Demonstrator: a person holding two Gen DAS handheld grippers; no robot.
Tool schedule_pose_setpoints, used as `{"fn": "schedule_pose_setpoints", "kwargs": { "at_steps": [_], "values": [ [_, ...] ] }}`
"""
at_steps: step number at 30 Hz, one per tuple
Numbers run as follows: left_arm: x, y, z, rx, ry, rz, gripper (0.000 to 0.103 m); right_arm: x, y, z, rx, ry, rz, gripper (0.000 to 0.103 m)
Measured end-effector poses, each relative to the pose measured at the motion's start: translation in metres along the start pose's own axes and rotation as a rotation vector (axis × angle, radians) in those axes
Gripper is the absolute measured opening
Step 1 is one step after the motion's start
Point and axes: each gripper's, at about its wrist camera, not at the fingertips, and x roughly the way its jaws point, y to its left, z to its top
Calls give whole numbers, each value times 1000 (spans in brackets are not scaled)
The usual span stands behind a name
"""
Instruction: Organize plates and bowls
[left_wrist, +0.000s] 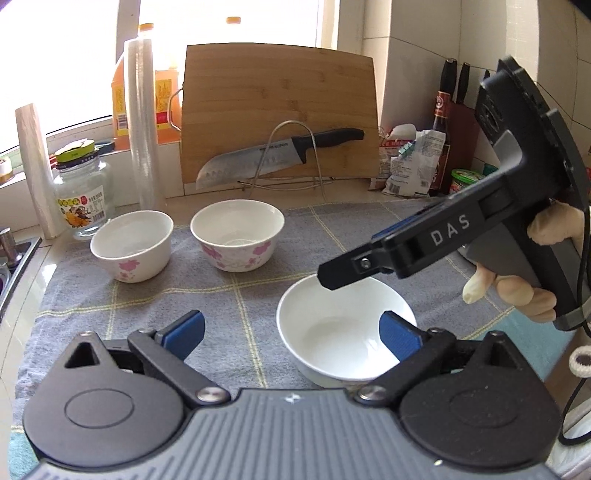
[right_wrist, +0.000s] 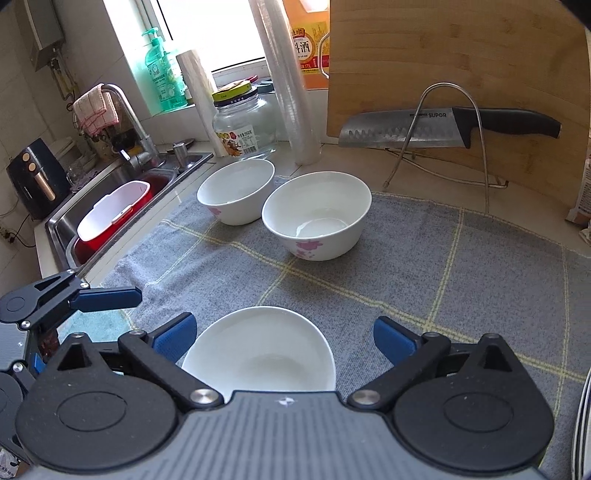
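Left wrist view gives me my left tool (left_wrist: 291, 334) spread wide and pinching nothing, its right pad over the near rim of the plain white bowl (left_wrist: 340, 332) on the grey cloth (left_wrist: 236, 273) covering the tabletop. My right tool (right_wrist: 282, 338) is spread too, empty, with that same bowl (right_wrist: 258, 354) sitting just ahead between its pads. Two flowered bowls (right_wrist: 317, 218) stand side by side well beyond both tools, near the cutting board (right_wrist: 461, 74).

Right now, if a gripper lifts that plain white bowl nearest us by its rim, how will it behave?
The plain white bowl looks glazed, so probably slippery against the pads. It seems rigid ceramic and likely chips if dropped. It sits open side up on the grey cloth, so tipping seems unlikely.
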Motion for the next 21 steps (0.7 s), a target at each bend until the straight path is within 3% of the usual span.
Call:
{"fn": "schedule_pose_setpoints", "kwargs": {
  "at_steps": [13,21],
  "values": [
    [17,61,9,-22,-9,85,101,-2,0,7,81,-36,-127,103],
    [41,68,14,-24,-1,91,101,-1,-9,20,38,-16,-124,103]
  ]
}}
